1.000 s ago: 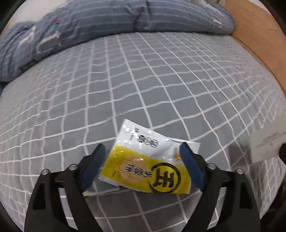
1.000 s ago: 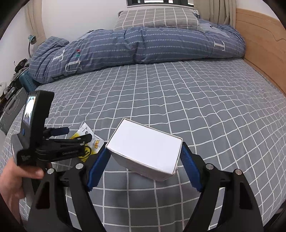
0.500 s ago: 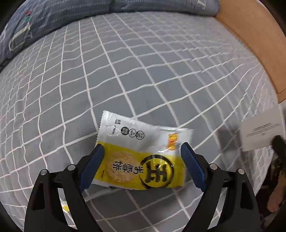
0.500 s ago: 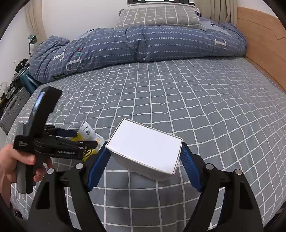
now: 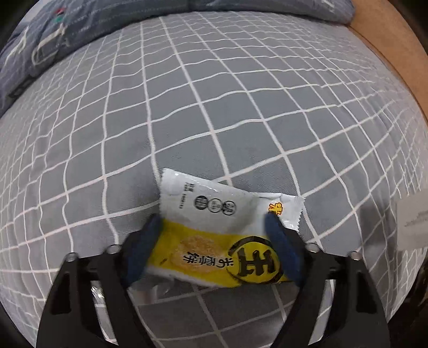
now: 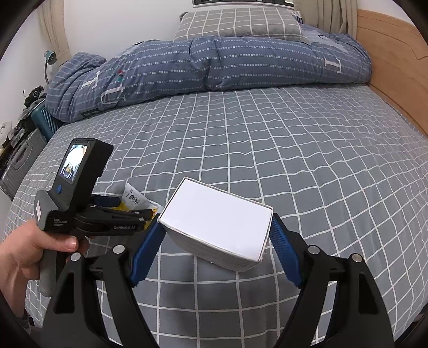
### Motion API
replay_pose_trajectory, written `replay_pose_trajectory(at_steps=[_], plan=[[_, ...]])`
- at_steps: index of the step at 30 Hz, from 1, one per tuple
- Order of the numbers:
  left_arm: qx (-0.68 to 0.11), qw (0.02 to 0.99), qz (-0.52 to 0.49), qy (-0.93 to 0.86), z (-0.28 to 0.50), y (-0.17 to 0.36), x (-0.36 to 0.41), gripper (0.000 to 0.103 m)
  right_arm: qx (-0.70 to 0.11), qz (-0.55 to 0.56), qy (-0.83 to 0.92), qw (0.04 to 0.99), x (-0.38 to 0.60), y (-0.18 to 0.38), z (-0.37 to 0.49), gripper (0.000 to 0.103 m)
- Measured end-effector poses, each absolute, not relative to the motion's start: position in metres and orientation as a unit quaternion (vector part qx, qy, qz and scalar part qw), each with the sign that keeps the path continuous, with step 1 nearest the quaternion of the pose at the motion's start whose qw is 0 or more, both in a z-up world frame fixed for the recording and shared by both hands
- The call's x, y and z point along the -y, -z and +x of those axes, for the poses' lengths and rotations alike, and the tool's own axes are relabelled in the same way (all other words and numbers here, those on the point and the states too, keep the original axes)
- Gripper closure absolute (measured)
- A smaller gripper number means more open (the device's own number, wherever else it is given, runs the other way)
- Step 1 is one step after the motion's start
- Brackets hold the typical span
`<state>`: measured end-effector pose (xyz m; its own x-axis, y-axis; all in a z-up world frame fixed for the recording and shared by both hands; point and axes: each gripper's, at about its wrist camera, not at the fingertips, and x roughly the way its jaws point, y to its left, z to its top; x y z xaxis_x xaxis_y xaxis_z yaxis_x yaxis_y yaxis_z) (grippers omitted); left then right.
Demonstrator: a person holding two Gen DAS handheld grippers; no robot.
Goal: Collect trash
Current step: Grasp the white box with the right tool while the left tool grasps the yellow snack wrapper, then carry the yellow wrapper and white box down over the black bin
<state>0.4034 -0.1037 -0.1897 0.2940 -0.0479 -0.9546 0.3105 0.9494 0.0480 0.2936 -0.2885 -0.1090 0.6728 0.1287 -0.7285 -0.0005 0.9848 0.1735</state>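
A yellow and white snack wrapper (image 5: pixel 214 230) lies on the grey checked bed (image 5: pixel 187 107). My left gripper (image 5: pixel 214 241) is open with its blue pads on either side of the wrapper, low over the sheet. A clear plastic scrap (image 5: pixel 149 291) lies under the left finger. My right gripper (image 6: pixel 215 235) is shut on a white cardboard box (image 6: pixel 216 219) and holds it above the bed. In the right wrist view the left gripper (image 6: pixel 117 211) is to the left, over the wrapper (image 6: pixel 133 199). The box edge shows at the right of the left wrist view (image 5: pixel 412 224).
A rolled blue striped duvet (image 6: pixel 214 64) and a checked pillow (image 6: pixel 240 24) lie at the head of the bed. A wooden bed frame (image 6: pixel 396 67) runs along the right. Suitcases (image 6: pixel 24 155) and clutter stand left of the bed.
My left gripper has moved down and forward, so the wrapper now sits deeper between its pads. The right gripper with the box has hardly moved.
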Motion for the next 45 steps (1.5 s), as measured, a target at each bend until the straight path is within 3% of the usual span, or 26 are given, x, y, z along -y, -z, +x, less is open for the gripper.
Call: replay_pose_trajectory(at_steps=[6,16,31,45], plan=[[-0.592,0.791,0.109,0.111,0.407,0.184,0.099,0.071,-0.402,0.080,-0.037,0.911,0.287,0.108,0.293,0.028],[-0.585,0.796,0.095,0.124,0.397,0.169,0.102,0.092,-0.405,0.077,-0.038,0.910,0.287,0.109,0.294,0.028],[-0.476,0.874,0.046,0.087,0.329,0.095,0.084,0.094,-0.391,0.047,-0.038,0.919,0.268,0.101,0.288,0.028],[-0.461,0.885,0.037,0.057,0.259,0.106,0.049,0.094,-0.373,0.006,-0.040,0.927,0.230,0.094,0.258,0.028]])
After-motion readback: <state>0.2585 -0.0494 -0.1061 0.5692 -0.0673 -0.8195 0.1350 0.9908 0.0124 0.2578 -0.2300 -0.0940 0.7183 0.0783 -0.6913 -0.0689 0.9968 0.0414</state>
